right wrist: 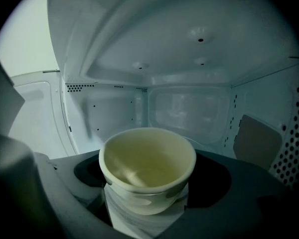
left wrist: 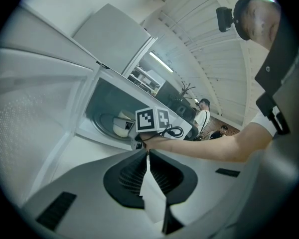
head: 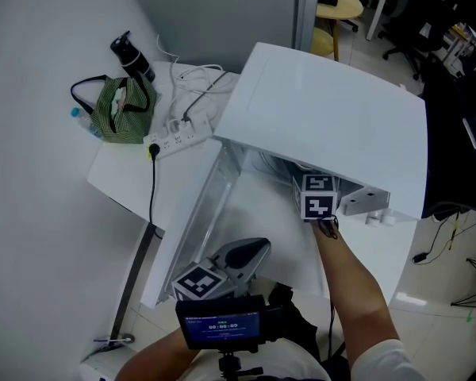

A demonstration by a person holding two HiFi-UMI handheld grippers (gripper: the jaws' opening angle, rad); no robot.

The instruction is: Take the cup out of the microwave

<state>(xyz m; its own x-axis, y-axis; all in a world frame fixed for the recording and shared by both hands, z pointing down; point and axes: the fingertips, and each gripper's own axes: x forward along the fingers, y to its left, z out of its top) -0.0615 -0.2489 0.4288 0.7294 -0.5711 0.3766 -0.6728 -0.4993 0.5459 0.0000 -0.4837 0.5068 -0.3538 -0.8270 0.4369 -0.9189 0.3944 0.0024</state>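
Observation:
A pale, cream-coloured cup (right wrist: 147,156) stands on the turntable inside the open white microwave (head: 325,109). My right gripper (right wrist: 148,176) reaches into the cavity, its jaws set wide against the cup's two sides with no gap showing. In the head view only that gripper's marker cube (head: 319,197) shows below the microwave's top. From the left gripper view the cup (left wrist: 122,126) appears behind this cube (left wrist: 153,118). My left gripper (left wrist: 147,156) hangs in front of the oven, low by the open door (head: 222,213), shut with nothing in it.
A white power strip (head: 174,137) with cables, a green striped bag (head: 123,109) and a black bottle (head: 132,54) lie on the white table (head: 119,173) left of the microwave. Office chairs and a round table (head: 339,5) stand behind. People stand far off in the left gripper view.

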